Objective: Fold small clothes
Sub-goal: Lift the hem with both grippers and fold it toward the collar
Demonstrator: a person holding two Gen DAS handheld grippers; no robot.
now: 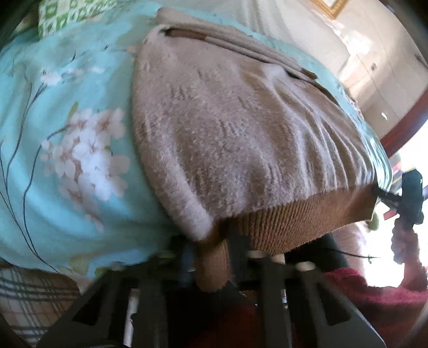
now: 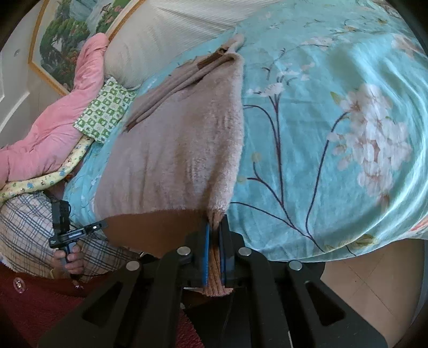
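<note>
Left wrist view: the plaid cloth [image 1: 29, 291] is seen at lower left, the green-patterned cushion [image 1: 67, 16] at upper left. The teal floral bedsheet [image 1: 53, 133] is spread across the bed. The fuzzy beige sweater [image 1: 227, 133] is laid on it, centre frame, ribbed hem nearest the camera. The left gripper [image 1: 214, 257] is closed on the hem's left corner; ribbed fabric is pinched between the jaws. The right gripper [image 1: 409, 200] is seen at the hem's far right corner, at the frame's right edge.

Right wrist view: a pink quilt [image 2: 53, 120] and framed painting [image 2: 67, 40] are seen at left, a white pillow [image 2: 174, 29] at top. The left gripper [image 2: 69, 233] is held in the person's left hand [image 2: 71, 262] at the hem's opposite corner; its jaw state cannot be told from here. The sweater [image 2: 182, 150] is stretched between both grippers. The right gripper [image 2: 215, 254] is clamped shut on the ribbed hem corner, fabric visible between the blue pads [image 2: 206, 257]. The bedsheet [image 2: 334, 133] fills the right side.
</note>
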